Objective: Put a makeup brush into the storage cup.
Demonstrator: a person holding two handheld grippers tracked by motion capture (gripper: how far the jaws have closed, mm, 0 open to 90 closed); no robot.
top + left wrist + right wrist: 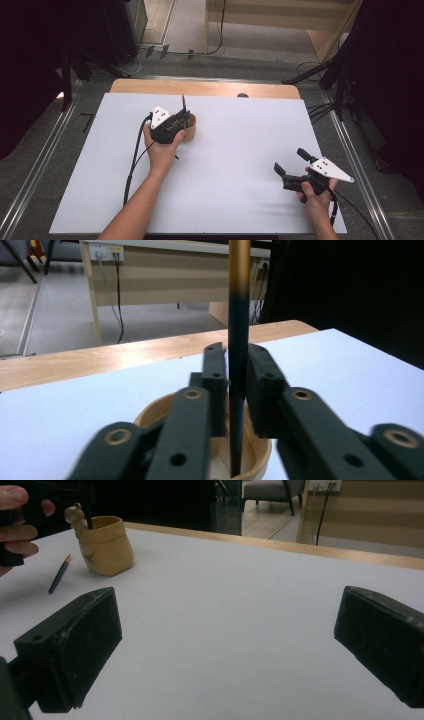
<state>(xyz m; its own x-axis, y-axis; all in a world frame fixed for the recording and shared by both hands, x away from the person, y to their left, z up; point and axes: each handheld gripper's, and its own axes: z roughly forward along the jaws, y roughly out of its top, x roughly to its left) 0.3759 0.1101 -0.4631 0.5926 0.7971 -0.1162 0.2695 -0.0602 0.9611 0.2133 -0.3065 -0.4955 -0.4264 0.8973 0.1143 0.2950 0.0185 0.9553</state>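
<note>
So, your moment, line by line:
Left gripper: your left gripper sat at about eleven o'clock on the white table, poised over the tan pot.
Left jaws: nearly together around the dark pencil; the left gripper view did not show clearly whether the pads pressed it, so I cannot tell if it was pinched or just released.
Pencil: upright, its lower end down inside the pot.
Second pencil: a blue pencil lay flat on the table just beside the pot.
Right gripper: your right gripper waited at about four o'clock, well apart from the pot, jaws spread wide with nothing between them.
Risk, tipping: the pot looked light; withdrawing sideways with the jaws so narrow could catch the pencil and topple it.
Risk, dragging: lifting before the pads cleared could pull the pencil back out.
Risk, knock: your hand was near the blue pencil and could roll it away.
</note>
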